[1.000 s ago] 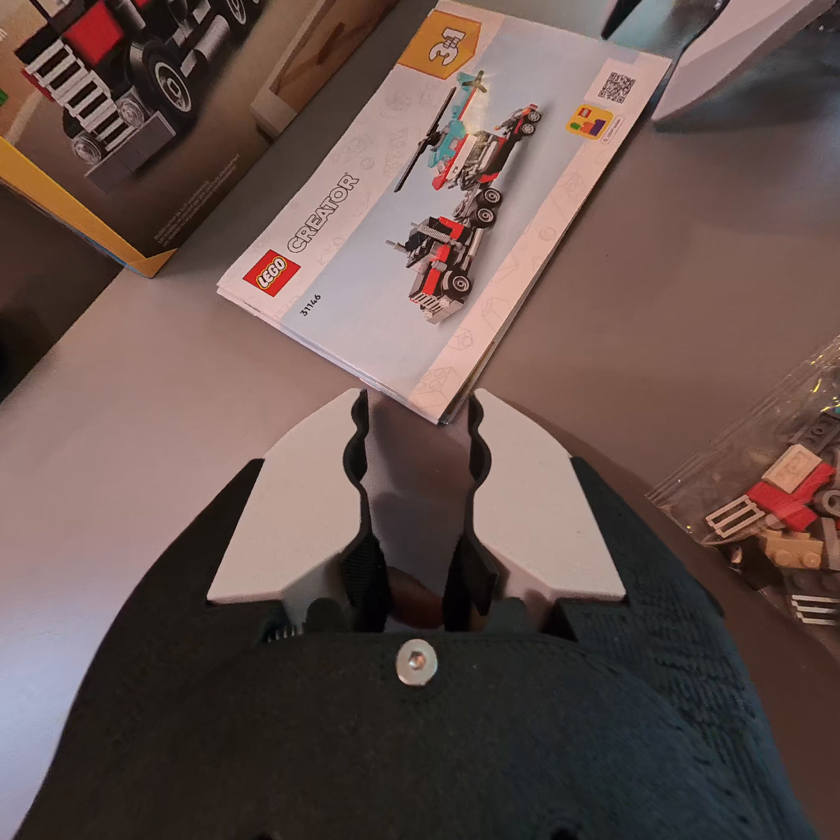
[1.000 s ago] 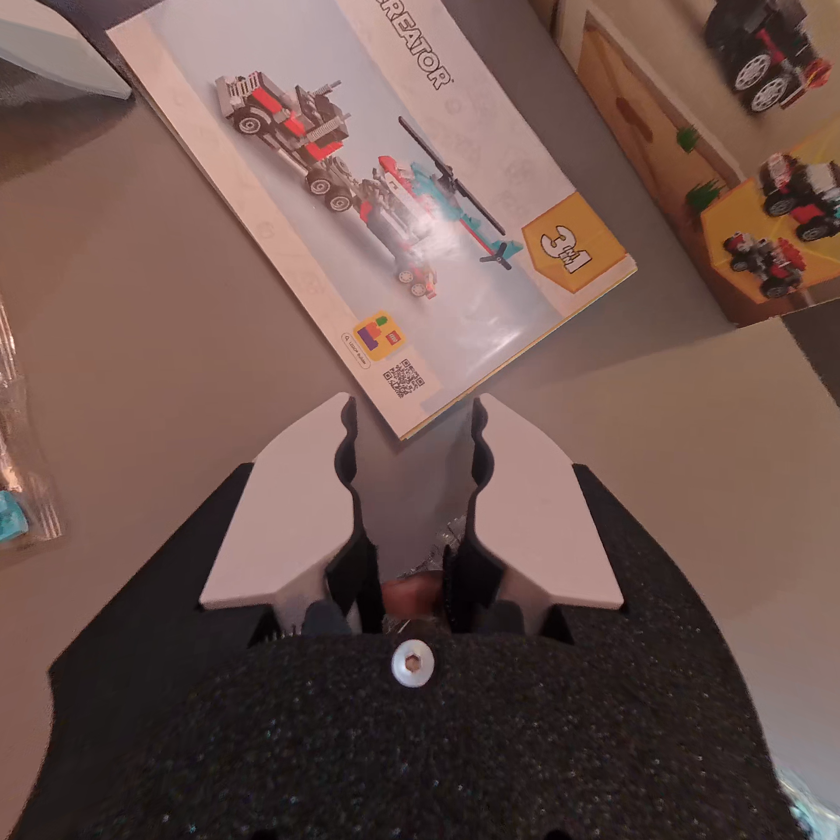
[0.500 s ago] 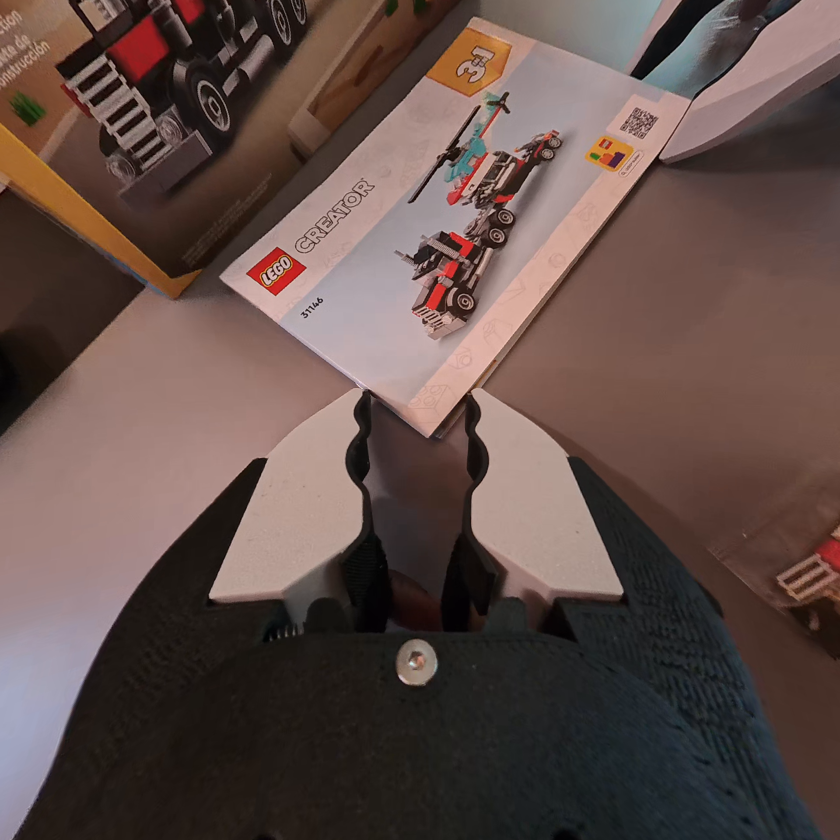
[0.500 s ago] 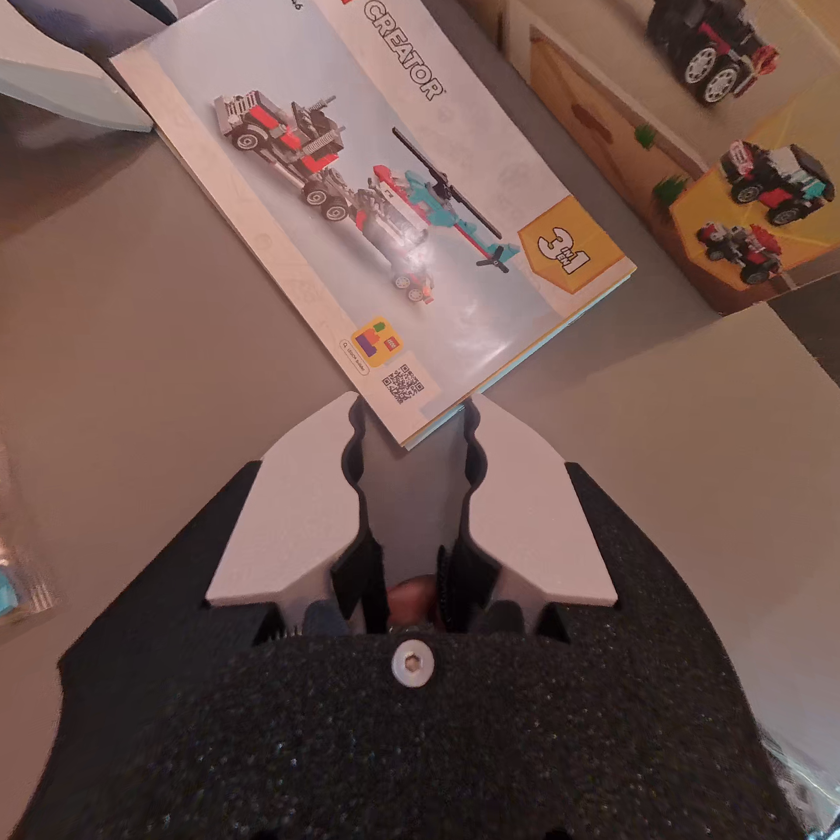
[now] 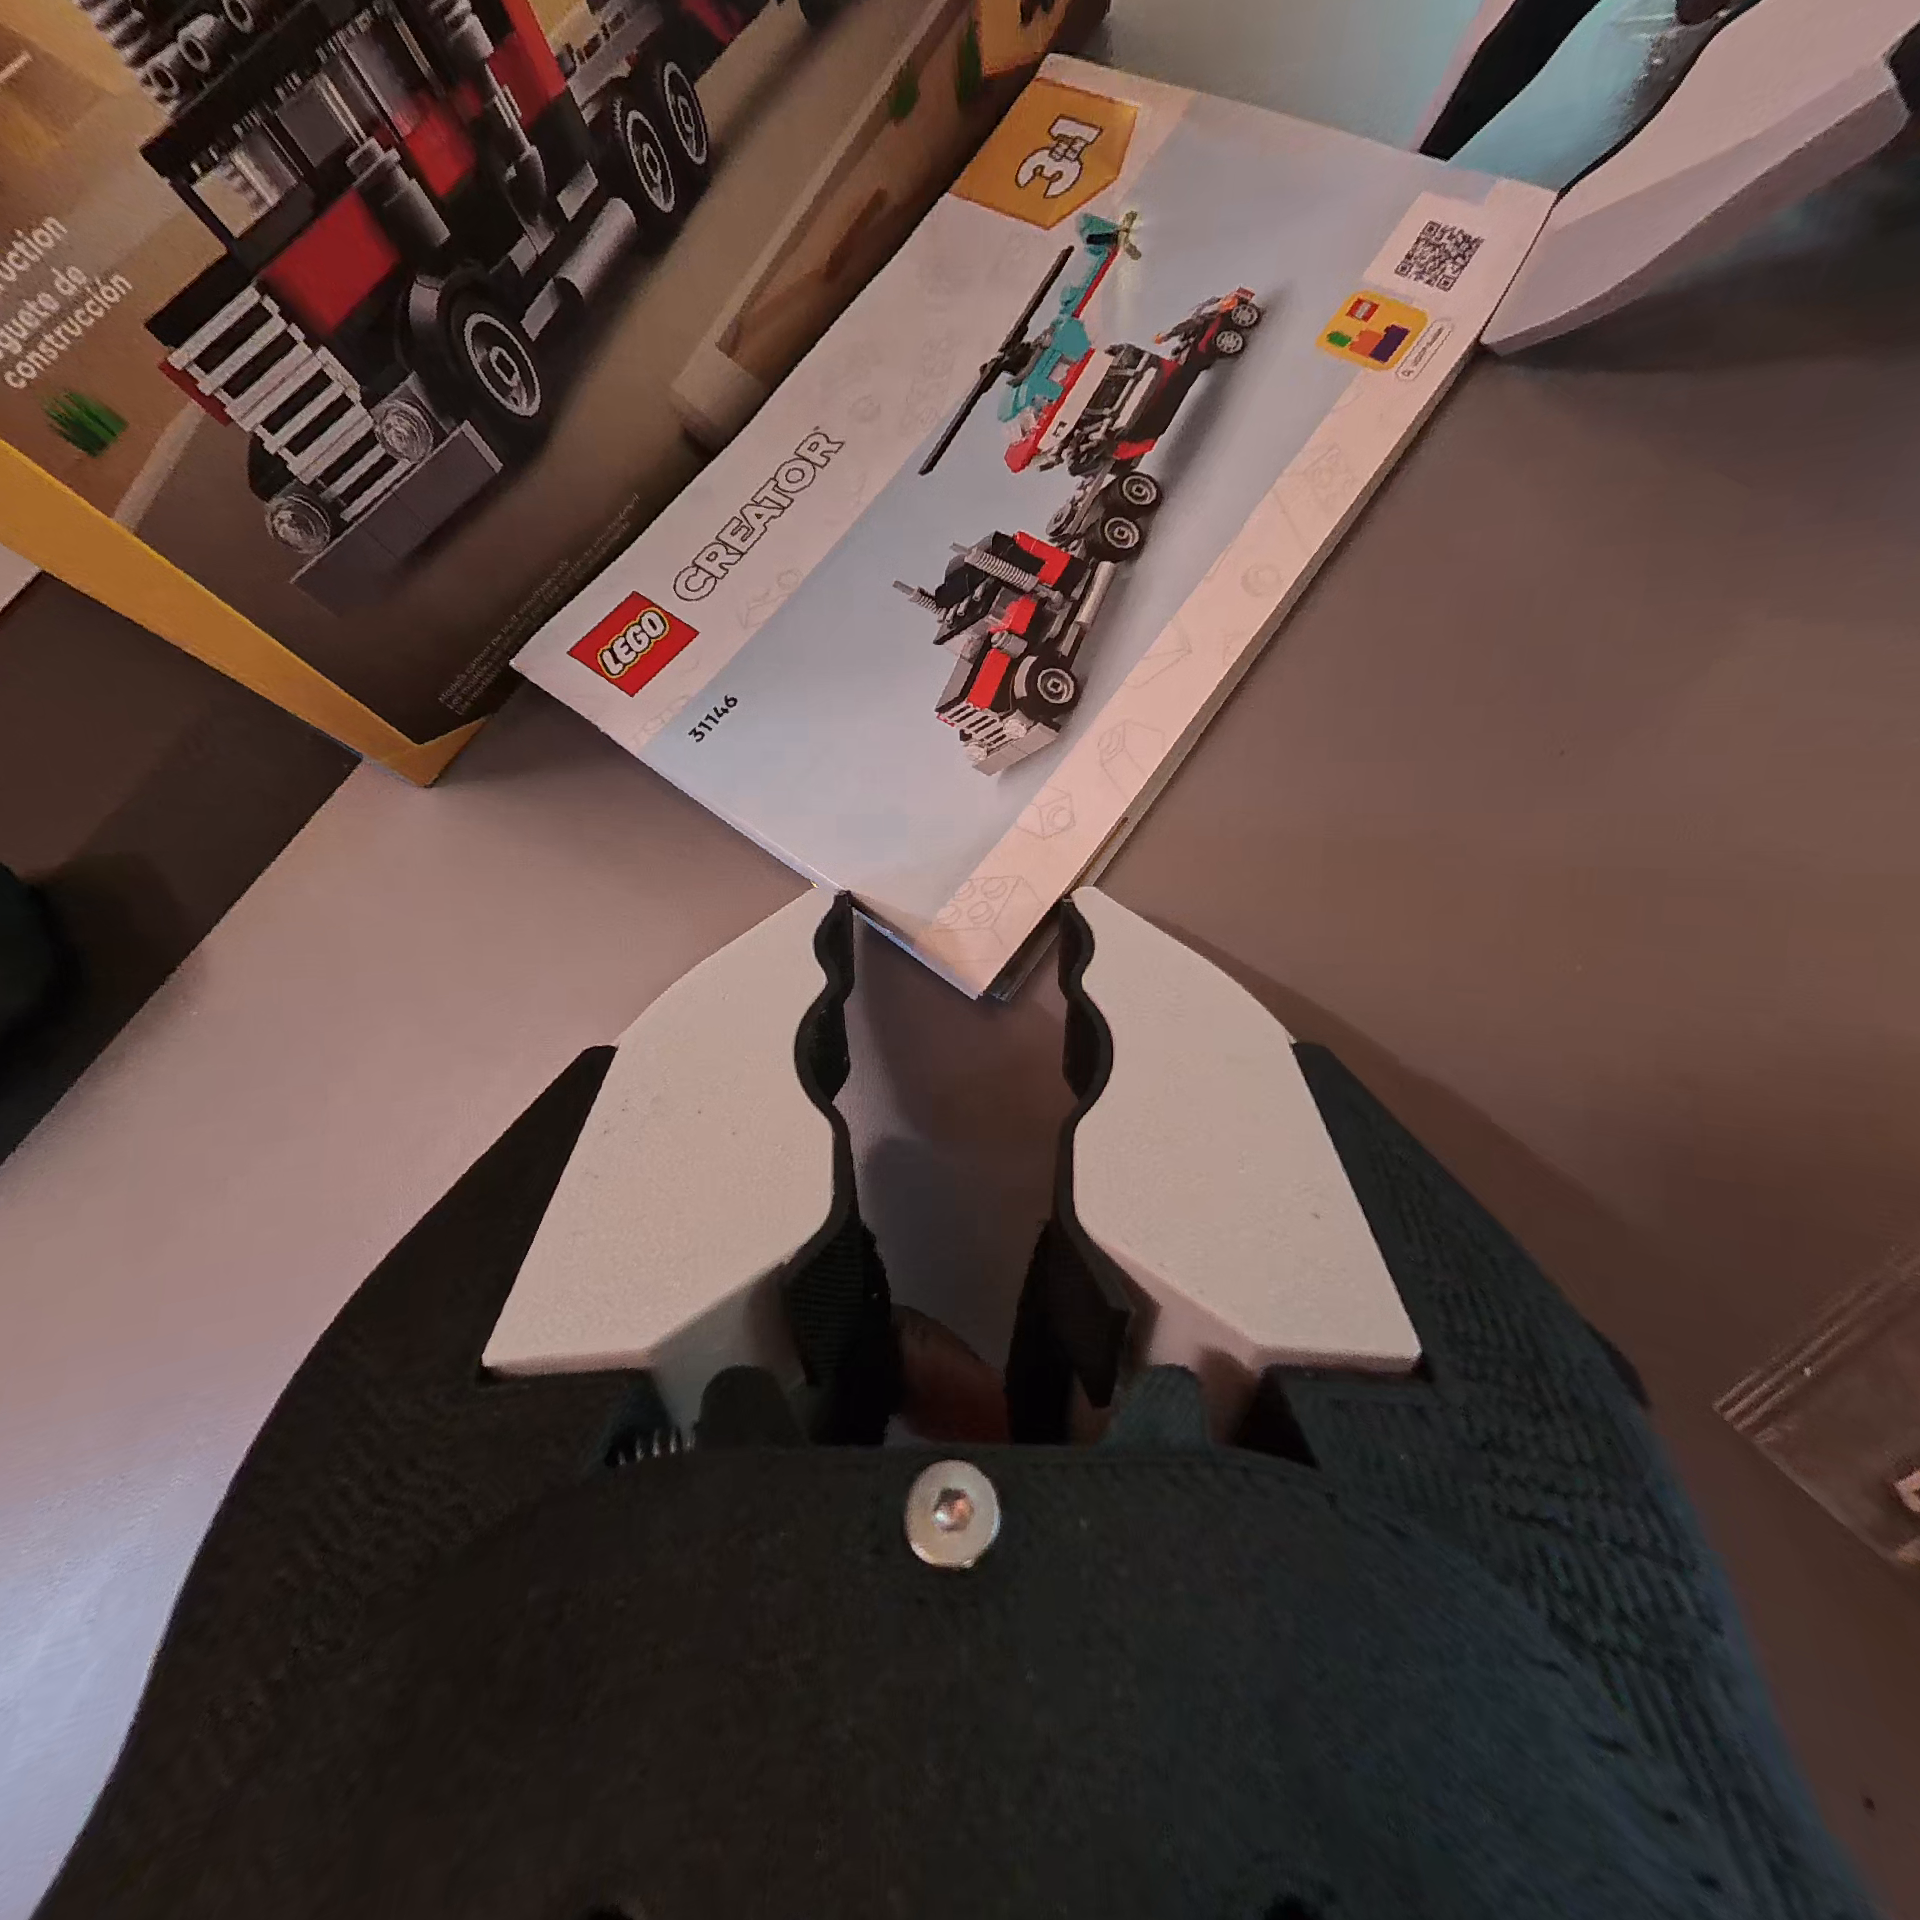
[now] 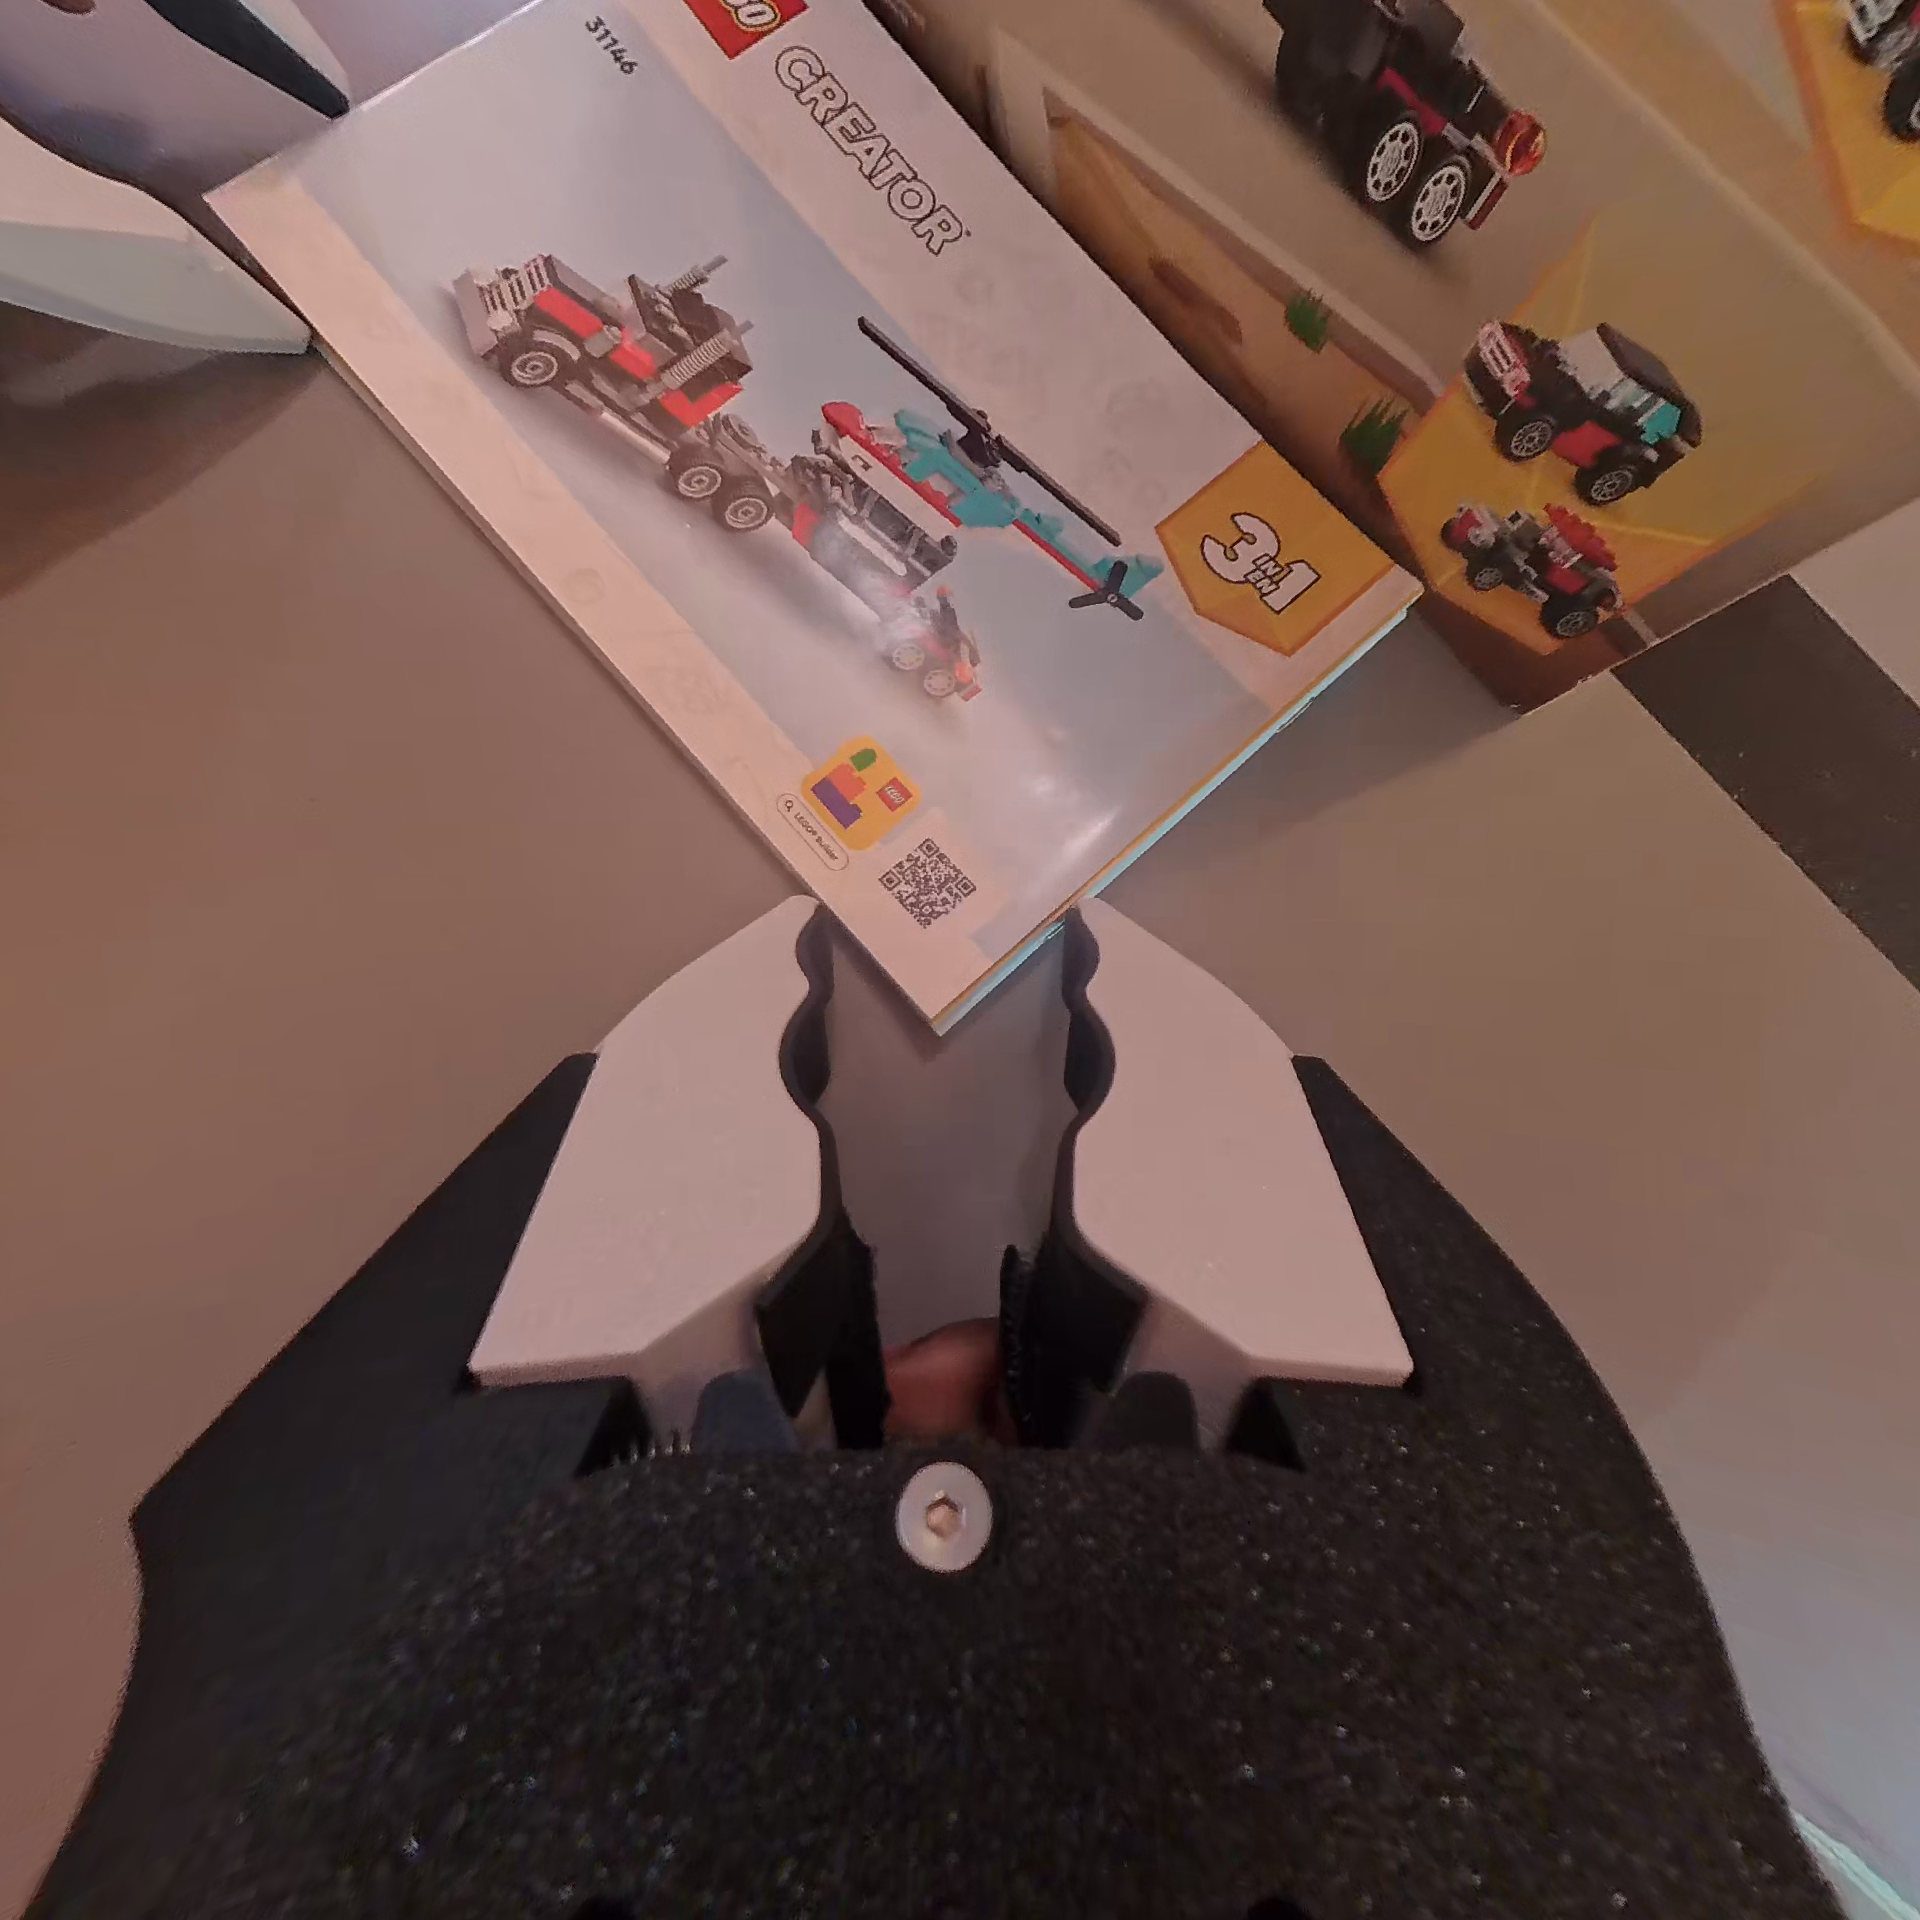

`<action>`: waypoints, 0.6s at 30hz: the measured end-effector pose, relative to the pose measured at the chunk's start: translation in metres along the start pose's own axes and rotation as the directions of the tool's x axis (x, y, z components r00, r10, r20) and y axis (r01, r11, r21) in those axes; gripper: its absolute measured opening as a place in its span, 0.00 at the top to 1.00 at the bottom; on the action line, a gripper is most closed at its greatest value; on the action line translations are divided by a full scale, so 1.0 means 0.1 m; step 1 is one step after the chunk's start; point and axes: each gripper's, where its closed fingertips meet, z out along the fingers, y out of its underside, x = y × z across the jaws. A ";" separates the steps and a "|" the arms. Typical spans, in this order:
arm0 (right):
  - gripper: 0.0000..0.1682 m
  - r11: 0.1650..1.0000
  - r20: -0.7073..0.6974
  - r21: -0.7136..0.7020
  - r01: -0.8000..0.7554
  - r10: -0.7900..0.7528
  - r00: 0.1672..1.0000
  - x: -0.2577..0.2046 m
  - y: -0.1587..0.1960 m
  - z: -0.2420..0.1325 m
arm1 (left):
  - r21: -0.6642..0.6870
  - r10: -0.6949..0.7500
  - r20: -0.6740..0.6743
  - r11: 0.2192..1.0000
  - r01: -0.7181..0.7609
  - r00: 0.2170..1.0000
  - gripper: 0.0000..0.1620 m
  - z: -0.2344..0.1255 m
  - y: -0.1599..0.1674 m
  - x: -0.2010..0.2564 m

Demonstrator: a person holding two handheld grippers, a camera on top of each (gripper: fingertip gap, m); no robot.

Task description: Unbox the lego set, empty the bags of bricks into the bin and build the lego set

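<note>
The instruction booklet [image 5: 1039, 520] lies flat on the grey table, its cover showing a truck and a helicopter. My left gripper [image 5: 951, 914] is open, and the booklet's near corner lies between its fingertips. My right gripper [image 6: 940, 920] is open too, with the opposite corner of the booklet [image 6: 831, 468] between its fingertips. The lego box [image 5: 312, 312] lies beside the booklet at the left of the left wrist view and at the upper right of the right wrist view [image 6: 1558, 364]. The other gripper's white finger shows in each view, in the left wrist view [image 5: 1704, 208] and in the right wrist view [image 6: 125, 239].
The corner of a clear plastic bag [image 5: 1839, 1413] lies on the table at the right edge of the left wrist view. The table's edge [image 5: 156, 987] runs down the left side, with dark floor beyond it. A dark strip [image 6: 1787, 748] shows past the table in the right wrist view.
Both grippers have moved forward toward the booklet, so its corners now sit between their fingertips. The bag of bricks has slid almost out of the left wrist view.
</note>
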 end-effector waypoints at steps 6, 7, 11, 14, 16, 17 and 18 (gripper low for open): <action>0.75 1.000 -0.005 0.005 0.000 0.000 1.000 0.01 0.00 0.00 | 0.002 0.005 0.010 1.000 -0.005 1.000 0.77 0.01 -0.01 0.00; 0.75 1.000 -0.005 0.006 0.001 -0.001 1.000 0.01 0.00 0.00 | 0.002 0.004 0.009 1.000 -0.004 1.000 0.77 0.01 -0.01 0.00; 0.75 1.000 -0.016 0.013 0.006 -0.006 1.000 0.01 -0.01 0.00 | 0.003 -0.004 0.001 1.000 0.004 1.000 0.77 0.01 0.00 0.00; 0.75 1.000 -0.025 0.020 0.014 -0.014 1.000 0.01 -0.02 0.00 | 0.004 -0.015 -0.006 1.000 0.015 1.000 0.77 0.01 0.00 -0.01; 0.75 1.000 -0.026 0.020 0.012 -0.012 1.000 0.01 -0.02 0.00 | 0.003 -0.016 -0.007 1.000 0.016 1.000 0.77 0.01 0.00 -0.01; 0.75 1.000 -0.024 0.021 0.010 -0.009 1.000 0.01 -0.02 0.00 | 0.003 -0.016 -0.007 1.000 0.016 1.000 0.77 0.01 0.00 -0.01; 0.75 1.000 -0.024 0.022 0.008 -0.007 1.000 0.01 -0.02 0.00 | 0.003 -0.017 -0.007 1.000 0.017 1.000 0.77 0.01 0.00 -0.01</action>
